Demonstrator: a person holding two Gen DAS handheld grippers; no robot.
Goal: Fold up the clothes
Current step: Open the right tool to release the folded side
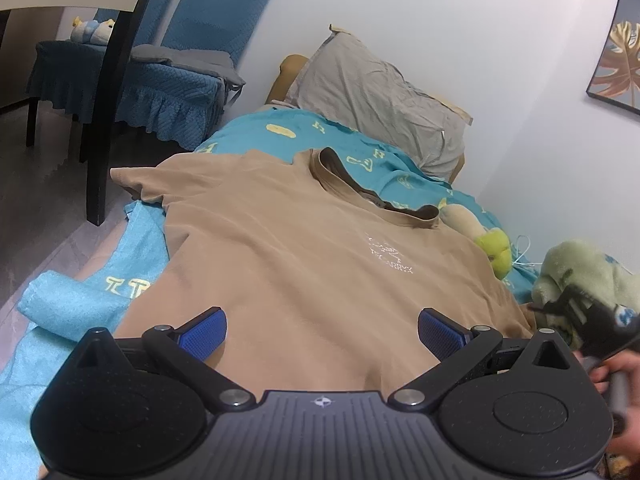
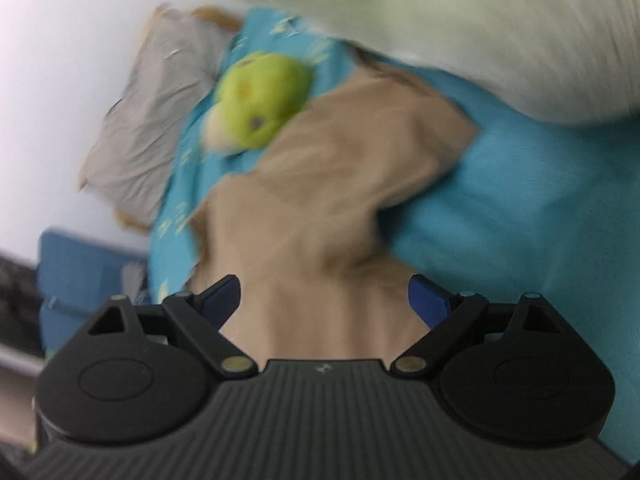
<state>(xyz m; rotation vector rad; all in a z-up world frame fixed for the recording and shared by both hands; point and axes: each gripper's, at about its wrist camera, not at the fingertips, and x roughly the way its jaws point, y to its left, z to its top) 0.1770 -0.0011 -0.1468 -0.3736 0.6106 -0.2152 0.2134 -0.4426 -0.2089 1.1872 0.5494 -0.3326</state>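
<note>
A tan T-shirt (image 1: 304,264) lies spread front-up on a bed covered by a teal sheet (image 1: 256,136), its collar (image 1: 372,188) toward the pillow; every place below is given relative to this shirt.

To the shirt's left, a dark-legged table (image 1: 100,128) and blue-covered chairs (image 1: 180,92) stand on a grey floor, and a pale turquoise cloth (image 1: 80,300) trails off the bed edge beside the left sleeve (image 1: 136,184).

At the shirt's near hem, the left gripper (image 1: 322,334) hovers with its blue pads (image 1: 204,336) spread wide, fabric showing between them but nothing clamped. Judging from the flat, unfolded garment, folding has hardly begun; this looks like the set-up for the first fold.

Beyond the collar, a grey pillow (image 1: 384,104) leans on the white wall.

At the shirt's right side, a lime-green plush toy (image 2: 264,100) sits touching the right sleeve (image 2: 380,152), and a larger pale green plush (image 1: 584,276) lies just beside the edge. The right gripper (image 2: 324,300) also stands wide open over tan cloth, with nothing held; its view is blurred, so contact with the fabric cannot be told. A framed leaf print (image 1: 620,64) hangs on the wall farther right.

The next move likely calls for both grippers to close on matching points of one shirt edge and carry it across, keeping clear of the toys.
</note>
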